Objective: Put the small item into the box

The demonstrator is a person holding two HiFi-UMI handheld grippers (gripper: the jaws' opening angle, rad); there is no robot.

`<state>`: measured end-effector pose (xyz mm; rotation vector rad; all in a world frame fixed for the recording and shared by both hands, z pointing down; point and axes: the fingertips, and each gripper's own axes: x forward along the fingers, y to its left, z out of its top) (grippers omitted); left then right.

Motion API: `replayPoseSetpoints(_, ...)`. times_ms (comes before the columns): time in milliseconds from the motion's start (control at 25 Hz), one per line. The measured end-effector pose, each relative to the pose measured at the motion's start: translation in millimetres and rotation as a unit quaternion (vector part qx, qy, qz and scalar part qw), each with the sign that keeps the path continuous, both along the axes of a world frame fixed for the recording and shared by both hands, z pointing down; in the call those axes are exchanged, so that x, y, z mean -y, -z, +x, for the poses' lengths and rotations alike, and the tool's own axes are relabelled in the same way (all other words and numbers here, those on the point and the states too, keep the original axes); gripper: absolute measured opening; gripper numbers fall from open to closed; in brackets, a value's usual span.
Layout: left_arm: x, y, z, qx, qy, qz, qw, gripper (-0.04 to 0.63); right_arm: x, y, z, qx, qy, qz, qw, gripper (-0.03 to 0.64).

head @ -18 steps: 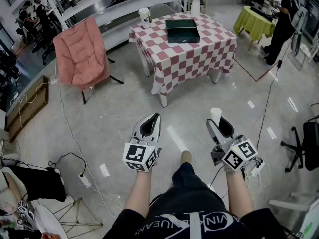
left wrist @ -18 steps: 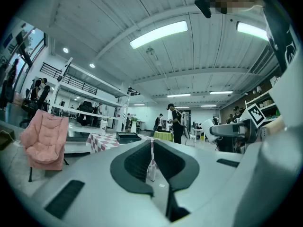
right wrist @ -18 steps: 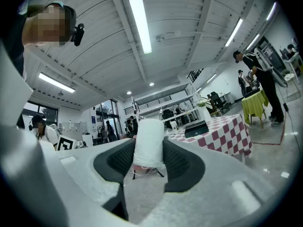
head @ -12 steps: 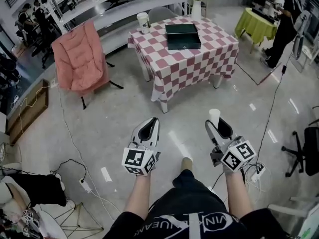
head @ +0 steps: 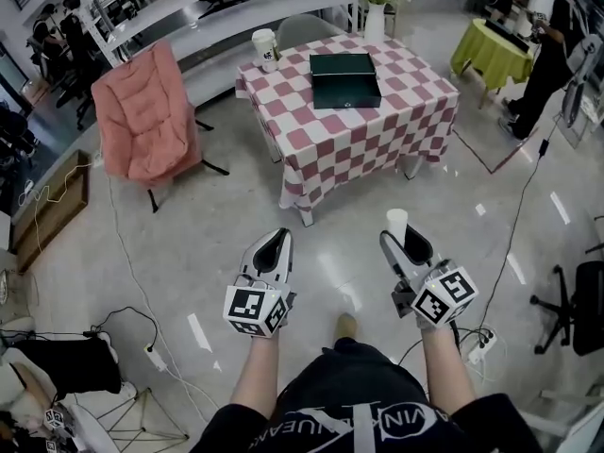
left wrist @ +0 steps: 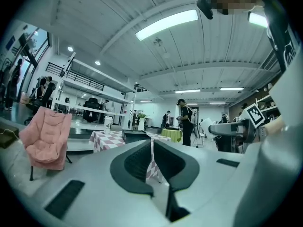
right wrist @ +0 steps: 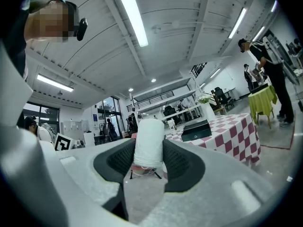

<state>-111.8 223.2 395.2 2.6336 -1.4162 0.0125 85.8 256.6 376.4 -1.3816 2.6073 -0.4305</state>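
Note:
A dark green box [head: 345,67] lies closed on the table with the red-and-white checked cloth [head: 377,121], well ahead of me across the floor. My right gripper [head: 401,242] is shut on a white spool of thread [head: 397,221], which stands up between its jaws. In the right gripper view the spool [right wrist: 148,143] fills the gap of that gripper [right wrist: 148,151], and the box [right wrist: 196,130] shows far beyond it. My left gripper [head: 274,245] is held beside it, jaws together and nothing between them. The left gripper view has the gripper [left wrist: 152,150] aimed at the distant box [left wrist: 135,135].
A paper cup [head: 263,47] and a flower vase [head: 375,17] stand on the table's far side. A pink folding chair [head: 146,111] sits to the left. At the right are a table with a green cloth [head: 491,50] and a person [head: 557,36]. Cables trail over the floor.
The table and box have slid lower and nearer in the head view as I walk toward them. Both grippers keep their pose, and the spool stays in the right one.

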Motion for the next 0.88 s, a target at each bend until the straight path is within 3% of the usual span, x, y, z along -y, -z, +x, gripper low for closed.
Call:
replayPoseSetpoints(400,41,-3,20,-0.002,0.036,0.000,0.9994,0.020,48,-1,30,0.021,0.025,0.002,0.999,0.182)
replayPoseSetpoints(880,59,-13,31,0.016,0.038,-0.019,0.9990,0.020,68,-14,59,0.057,0.000,-0.021,0.998,0.181)
